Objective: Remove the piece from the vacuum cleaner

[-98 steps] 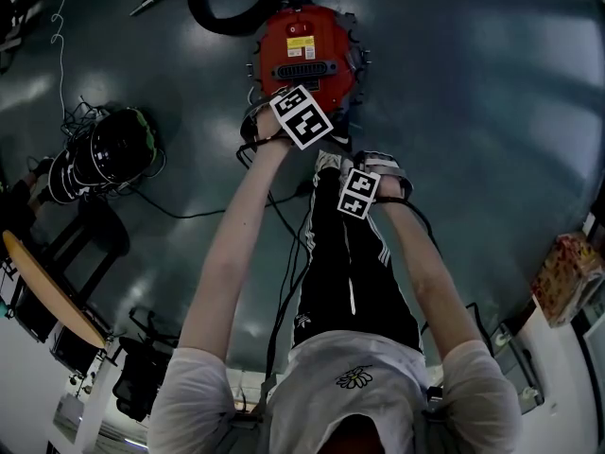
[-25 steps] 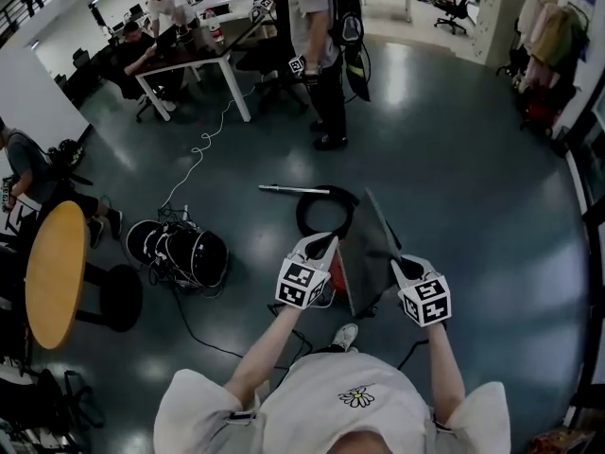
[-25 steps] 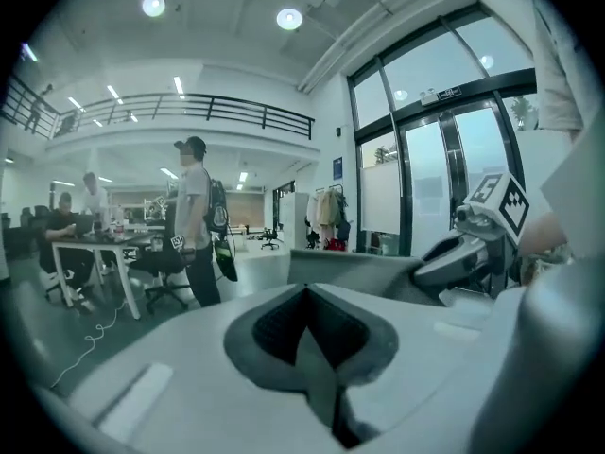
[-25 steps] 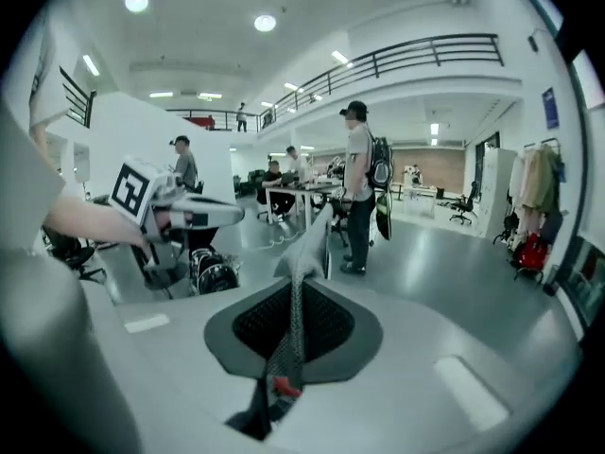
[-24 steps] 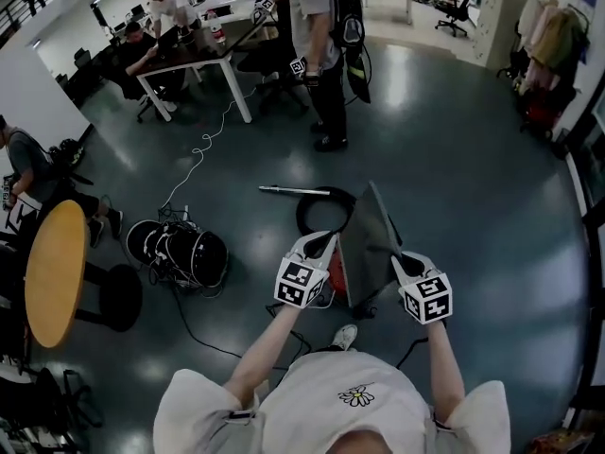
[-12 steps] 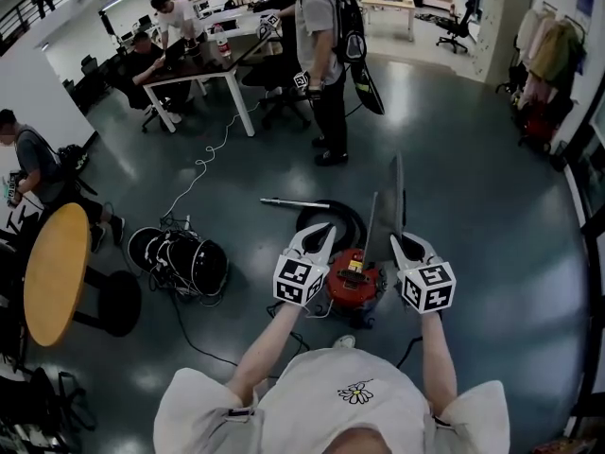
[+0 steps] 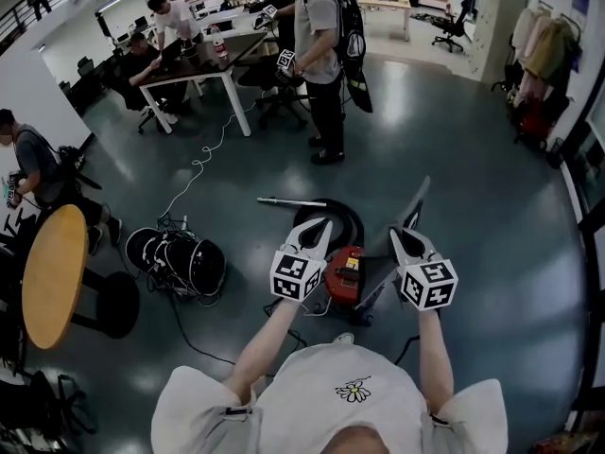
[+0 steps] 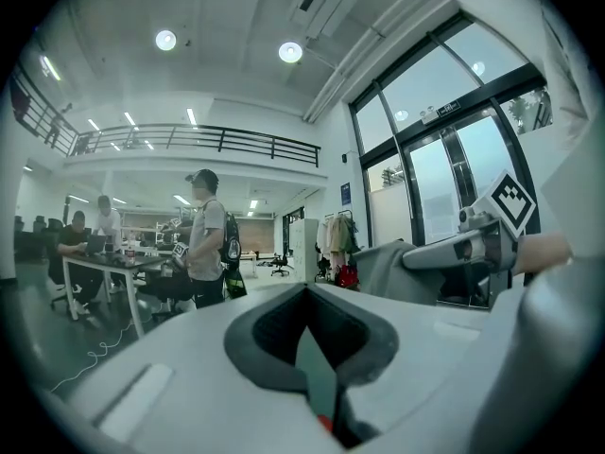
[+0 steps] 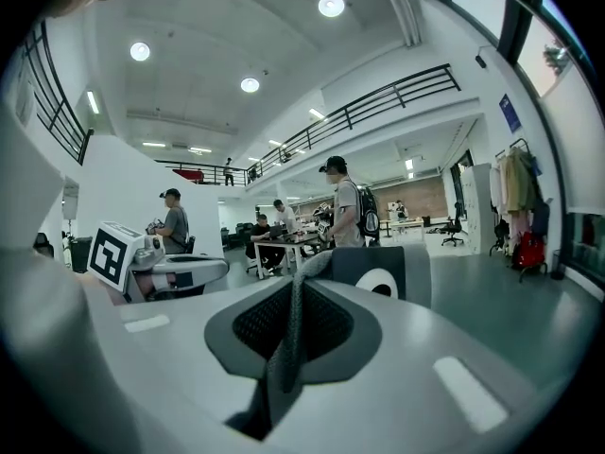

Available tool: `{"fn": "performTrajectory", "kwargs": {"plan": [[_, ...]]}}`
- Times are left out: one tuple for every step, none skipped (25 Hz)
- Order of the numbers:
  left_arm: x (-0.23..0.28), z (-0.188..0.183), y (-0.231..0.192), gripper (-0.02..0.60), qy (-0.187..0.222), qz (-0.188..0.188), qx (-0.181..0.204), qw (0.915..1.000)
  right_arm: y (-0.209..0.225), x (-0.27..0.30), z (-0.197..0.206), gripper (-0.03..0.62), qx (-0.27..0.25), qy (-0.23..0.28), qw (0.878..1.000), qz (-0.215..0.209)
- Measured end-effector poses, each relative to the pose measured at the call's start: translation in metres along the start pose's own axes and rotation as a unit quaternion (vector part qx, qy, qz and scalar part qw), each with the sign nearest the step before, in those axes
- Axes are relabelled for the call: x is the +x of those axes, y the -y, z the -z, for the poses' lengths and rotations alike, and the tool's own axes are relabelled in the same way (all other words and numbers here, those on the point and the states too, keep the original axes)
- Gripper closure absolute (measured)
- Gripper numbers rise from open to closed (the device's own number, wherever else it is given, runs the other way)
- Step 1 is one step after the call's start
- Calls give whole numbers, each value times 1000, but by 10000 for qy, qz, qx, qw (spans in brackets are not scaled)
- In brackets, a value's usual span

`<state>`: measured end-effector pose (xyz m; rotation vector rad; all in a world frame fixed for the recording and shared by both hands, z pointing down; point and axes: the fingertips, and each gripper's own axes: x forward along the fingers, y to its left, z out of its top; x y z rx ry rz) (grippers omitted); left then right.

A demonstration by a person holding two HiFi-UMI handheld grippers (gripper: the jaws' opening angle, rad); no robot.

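Note:
The red vacuum cleaner (image 7: 346,270) stands on the dark floor below and between my two raised grippers. My right gripper (image 7: 405,235) is shut on a grey flat piece (image 7: 417,195), which shows edge-on and slants up to the right. In the right gripper view a grey fabric strip (image 9: 286,334) is clamped between the jaws of my right gripper (image 9: 293,291), and the piece (image 9: 378,274) with its white ring stands just beyond. My left gripper (image 7: 319,227) is shut on nothing, left of the piece. In the left gripper view its tips (image 8: 307,296) hold nothing.
A black hose loop (image 7: 333,212) and metal wand (image 7: 284,200) lie behind the vacuum. A black cable bundle (image 7: 180,254) sits on the floor to the left, beside a round wooden table (image 7: 52,272). A person (image 7: 319,60) stands ahead near a desk (image 7: 194,60).
I have straightened up from the vacuum. Over the last second the grey piece turned from broadside to edge-on and swung right, clear of the left gripper.

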<state>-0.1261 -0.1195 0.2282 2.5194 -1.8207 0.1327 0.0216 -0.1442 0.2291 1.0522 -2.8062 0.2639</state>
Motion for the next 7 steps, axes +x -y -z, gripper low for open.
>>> {"fn": "performTrajectory", "kwargs": {"plan": [[1,-1,1,581,4,13,5,10000,0,0,-2,553,-17,11,10000,7],[2,-2,2,581,9,23,16,10000,0,0,-4,553,-34,23,10000,10],[3,-4,2,581,13,31,30,10000,-1,0,-5,553,-50,37,10000,10],[3,-5,3,581,19,40,44,10000,-2,0,-7,553,-65,50,10000,12],[3,-6,4,581,28,54,53,10000,-3,-1,-8,553,-84,61,9999,19],[3,-7,6,581,38,70,59,10000,-4,-2,-9,553,-106,72,9999,31],[3,-8,7,581,49,89,63,9999,-4,-4,-9,553,-129,84,9999,44]]}}
